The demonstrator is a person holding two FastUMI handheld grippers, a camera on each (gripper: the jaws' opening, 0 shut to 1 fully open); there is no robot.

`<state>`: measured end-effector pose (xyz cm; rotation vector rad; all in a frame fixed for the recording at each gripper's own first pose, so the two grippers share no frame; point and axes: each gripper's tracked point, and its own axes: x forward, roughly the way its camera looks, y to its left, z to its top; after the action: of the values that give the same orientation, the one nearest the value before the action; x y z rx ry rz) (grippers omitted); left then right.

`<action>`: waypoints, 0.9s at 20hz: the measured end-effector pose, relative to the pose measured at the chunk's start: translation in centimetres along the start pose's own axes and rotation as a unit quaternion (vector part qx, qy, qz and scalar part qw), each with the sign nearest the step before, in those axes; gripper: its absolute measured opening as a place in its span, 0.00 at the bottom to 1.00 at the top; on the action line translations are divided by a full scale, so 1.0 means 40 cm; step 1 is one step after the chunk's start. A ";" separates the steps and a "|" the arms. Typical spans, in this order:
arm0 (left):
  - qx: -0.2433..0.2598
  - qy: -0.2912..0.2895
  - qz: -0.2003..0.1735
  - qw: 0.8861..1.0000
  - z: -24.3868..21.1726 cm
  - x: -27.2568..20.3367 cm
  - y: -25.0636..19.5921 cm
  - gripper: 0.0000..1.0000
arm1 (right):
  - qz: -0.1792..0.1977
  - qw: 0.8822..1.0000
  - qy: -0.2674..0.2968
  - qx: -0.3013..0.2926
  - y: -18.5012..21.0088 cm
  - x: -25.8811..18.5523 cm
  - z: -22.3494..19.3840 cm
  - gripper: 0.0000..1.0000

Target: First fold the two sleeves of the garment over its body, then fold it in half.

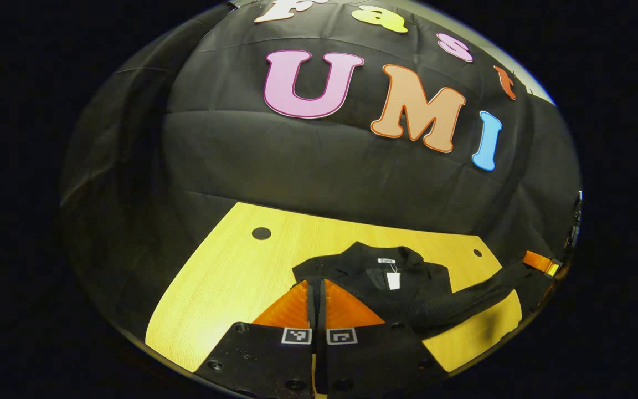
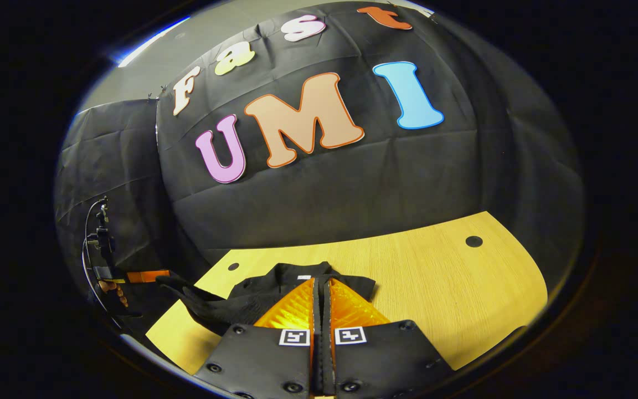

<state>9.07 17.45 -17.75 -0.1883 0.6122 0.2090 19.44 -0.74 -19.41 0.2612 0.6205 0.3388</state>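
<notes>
The wooden surface (image 1: 225,277) carries a black garment (image 1: 374,277), collar toward the booth wall. It looks soft, light and limp, so it should drape and sag wherever it is lifted; cuffs and hem corners seem the best holds. One sleeve (image 1: 463,302) stretches out sideways to the right tool (image 1: 543,263). The left tool (image 1: 317,302) has its fingers nearly together above the garment. A small white tag (image 1: 392,280) hangs at the collar, its print unreadable.
</notes>
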 end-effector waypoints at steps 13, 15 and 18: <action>0.030 0.042 0.094 0.994 -0.002 0.238 0.068 0.06 | -0.051 0.997 0.038 0.039 -0.149 0.243 0.013 0.04; 0.042 0.014 0.137 0.990 0.027 0.236 0.100 0.49 | -0.124 0.992 0.013 0.025 -0.245 0.234 0.051 0.55; 0.047 -0.047 0.135 0.989 0.122 0.174 0.071 0.93 | -0.131 0.991 -0.026 0.029 -0.251 0.195 0.104 0.92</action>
<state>16.62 22.29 -18.22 -0.0028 0.5517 0.4481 30.22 -7.47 -23.61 0.2407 0.6062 0.0602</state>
